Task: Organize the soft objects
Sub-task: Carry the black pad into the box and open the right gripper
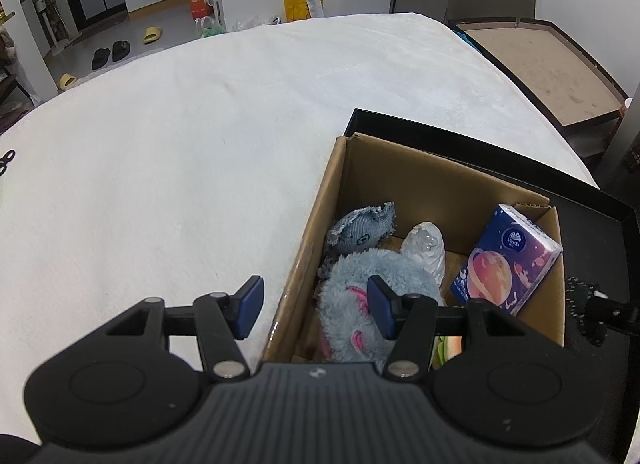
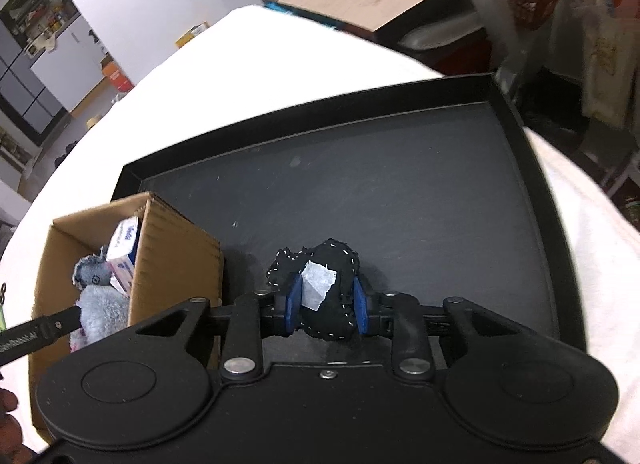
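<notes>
Left wrist view: left gripper (image 1: 316, 306) hovers over the near left wall of the cardboard box (image 1: 320, 200), jaws spread wide, nothing between them. The box stands on the white-covered desk (image 1: 180, 136), against the black tray (image 1: 580, 224). Inside: grey plush toy (image 1: 360, 276), denim pouch (image 1: 360, 228), a crumpled clear plastic bag (image 1: 426, 248), and a purple tissue pack (image 1: 508, 260) printed "Vinda".

Right wrist view: right gripper (image 2: 326, 306) is clenched on a black stitched soft toy (image 2: 332, 288) with a white tag (image 2: 318, 284), over the near part of the tray, just right of the box.

Judgement: the step in hand is carrying the black toy to the box. The next move calls for a swing left over the box wall and release into the free space; the left gripper should stay clear. The tag text is unreadable.
</notes>
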Action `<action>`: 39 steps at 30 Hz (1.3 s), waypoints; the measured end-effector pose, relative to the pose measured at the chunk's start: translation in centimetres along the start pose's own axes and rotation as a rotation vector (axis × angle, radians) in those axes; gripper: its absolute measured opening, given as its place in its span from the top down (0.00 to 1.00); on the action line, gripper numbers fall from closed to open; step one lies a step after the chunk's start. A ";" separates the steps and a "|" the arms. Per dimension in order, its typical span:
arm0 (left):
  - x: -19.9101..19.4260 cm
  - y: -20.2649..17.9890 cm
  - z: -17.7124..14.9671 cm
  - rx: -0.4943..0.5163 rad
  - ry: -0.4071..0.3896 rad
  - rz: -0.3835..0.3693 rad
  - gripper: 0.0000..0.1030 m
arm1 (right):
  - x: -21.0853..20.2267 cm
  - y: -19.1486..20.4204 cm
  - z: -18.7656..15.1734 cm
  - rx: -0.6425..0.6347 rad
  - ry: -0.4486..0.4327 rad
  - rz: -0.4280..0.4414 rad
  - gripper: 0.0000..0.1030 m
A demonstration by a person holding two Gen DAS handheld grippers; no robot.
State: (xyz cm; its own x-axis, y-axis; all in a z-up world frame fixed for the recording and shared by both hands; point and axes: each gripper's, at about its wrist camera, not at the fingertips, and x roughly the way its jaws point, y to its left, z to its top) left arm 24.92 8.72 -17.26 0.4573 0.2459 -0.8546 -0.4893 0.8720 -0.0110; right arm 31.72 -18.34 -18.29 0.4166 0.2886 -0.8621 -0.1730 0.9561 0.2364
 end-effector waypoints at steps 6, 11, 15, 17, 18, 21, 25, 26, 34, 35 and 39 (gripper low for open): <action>0.2 0.7 0.4 0.005 0.042 -0.041 0.46 | -2.0 0.2 0.6 0.016 -0.017 -0.011 0.73; 0.3 1.6 0.4 -0.018 0.090 -0.087 0.46 | -3.7 1.1 0.8 0.021 -0.038 -0.015 0.73; -0.6 2.2 0.0 -0.019 0.085 -0.123 0.47 | -4.7 2.1 0.8 0.008 -0.042 -0.010 0.73; -0.7 2.5 -0.3 -0.016 0.090 -0.135 0.47 | -5.0 2.8 0.8 -0.001 -0.044 -0.009 0.73; -0.8 2.6 -0.5 -0.019 0.093 -0.141 0.48 | -5.2 3.1 0.7 -0.005 -0.045 -0.007 0.73; -0.7 3.3 -0.8 -0.033 0.098 -0.165 0.50 | -5.8 4.3 0.4 -0.022 -0.042 0.001 0.73; -0.8 3.9 -0.9 -0.044 0.090 -0.198 0.59 | -6.2 5.9 -0.1 -0.050 -0.030 0.010 0.72; -0.8 3.9 -0.9 -0.044 0.084 -0.198 0.60 | -6.3 6.3 -0.3 -0.057 -0.028 0.010 0.72; -1.0 5.7 -1.1 -0.083 0.073 -0.249 0.74 | -6.7 9.7 -1.2 -0.102 -0.014 0.004 0.72; -1.0 5.8 -1.0 -0.088 0.071 -0.256 0.75 | -6.7 10.2 -1.4 -0.109 -0.012 0.002 0.72; -1.3 6.7 -0.9 -0.115 0.069 -0.294 0.80 | -6.9 11.5 -1.9 -0.130 -0.008 -0.008 0.71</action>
State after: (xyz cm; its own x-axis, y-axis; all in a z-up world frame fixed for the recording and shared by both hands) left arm 20.33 13.90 -16.74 0.5421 -0.0424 -0.8393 -0.4259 0.8471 -0.3179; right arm 25.19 -9.41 -10.50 0.4255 0.2814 -0.8601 -0.2835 0.9440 0.1686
